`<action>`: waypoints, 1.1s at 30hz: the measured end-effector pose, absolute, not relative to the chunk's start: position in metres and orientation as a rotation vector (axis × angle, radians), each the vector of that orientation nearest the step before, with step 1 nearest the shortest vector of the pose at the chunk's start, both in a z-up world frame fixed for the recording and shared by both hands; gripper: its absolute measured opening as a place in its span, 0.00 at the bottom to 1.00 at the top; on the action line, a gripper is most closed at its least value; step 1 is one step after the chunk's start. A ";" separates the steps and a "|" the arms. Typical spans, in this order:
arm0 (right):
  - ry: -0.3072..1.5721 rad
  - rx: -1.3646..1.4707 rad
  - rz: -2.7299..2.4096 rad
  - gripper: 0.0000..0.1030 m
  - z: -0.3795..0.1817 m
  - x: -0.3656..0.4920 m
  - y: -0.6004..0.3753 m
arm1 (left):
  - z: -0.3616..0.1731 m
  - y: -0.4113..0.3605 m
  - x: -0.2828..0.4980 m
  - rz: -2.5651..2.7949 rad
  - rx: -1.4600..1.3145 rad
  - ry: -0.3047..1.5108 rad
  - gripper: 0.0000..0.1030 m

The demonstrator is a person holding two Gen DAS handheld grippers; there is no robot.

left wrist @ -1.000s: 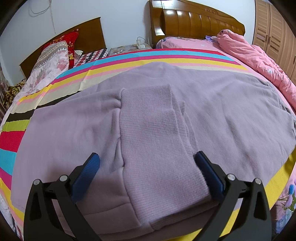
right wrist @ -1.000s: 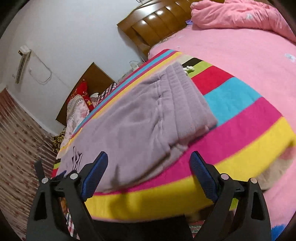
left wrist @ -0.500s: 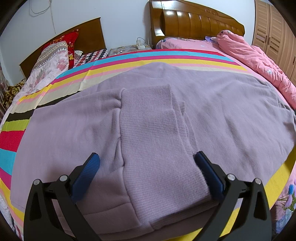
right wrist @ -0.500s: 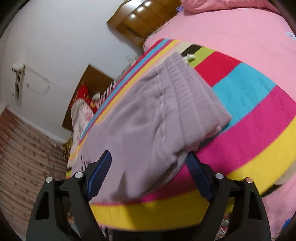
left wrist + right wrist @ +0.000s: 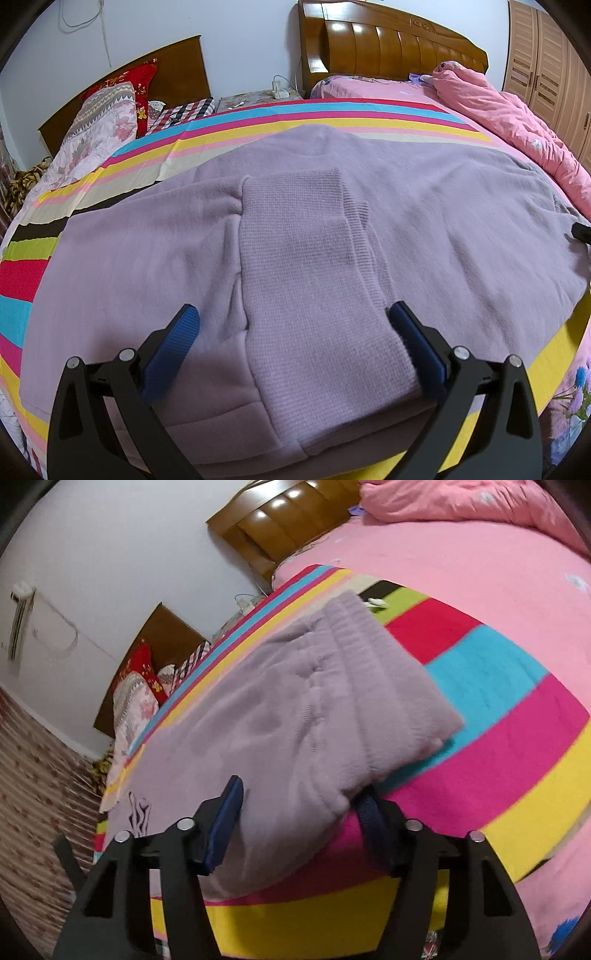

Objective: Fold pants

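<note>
Left wrist view: lilac fleece pants (image 5: 424,236) spread across the striped blanket (image 5: 258,122), ribbed cuffs (image 5: 306,280) folded back to the near edge. Left gripper (image 5: 295,343) poised over the cuffs, jaws wide, pads clear of the cloth.

Right wrist view: waistband end (image 5: 373,672) lying toward the blanket's far edge; right gripper (image 5: 299,812) straddling the near corner of the pants, jaws just been closing, fabric between them, not yet pinched. Step in hand, by the look of it: taking hold for a fold. Next: finish closing, then lift with both ends level.
</note>
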State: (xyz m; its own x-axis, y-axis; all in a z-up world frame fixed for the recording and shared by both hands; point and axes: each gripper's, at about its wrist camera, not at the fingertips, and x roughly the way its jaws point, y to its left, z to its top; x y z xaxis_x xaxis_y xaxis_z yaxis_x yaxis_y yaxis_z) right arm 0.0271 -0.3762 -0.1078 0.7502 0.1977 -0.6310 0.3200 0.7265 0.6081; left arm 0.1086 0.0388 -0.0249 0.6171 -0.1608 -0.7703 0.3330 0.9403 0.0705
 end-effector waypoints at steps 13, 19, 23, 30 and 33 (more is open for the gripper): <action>0.586 1.111 0.010 0.22 -0.143 0.011 -0.401 | -0.024 0.038 0.109 -0.288 0.213 0.861 0.99; 0.534 0.876 -0.084 0.19 -0.081 0.023 -0.367 | 0.008 0.087 0.092 -0.422 -0.046 0.762 0.91; 0.464 0.507 -0.072 0.19 0.000 0.062 -0.292 | 0.046 0.150 0.073 -0.356 -0.169 0.636 0.93; 0.477 -0.192 0.144 0.19 0.014 0.118 -0.063 | 0.054 0.236 0.061 -0.197 -0.324 0.636 0.96; 0.521 -0.567 0.225 0.19 -0.044 0.105 0.019 | 0.038 0.243 0.062 -0.220 -0.367 0.694 0.96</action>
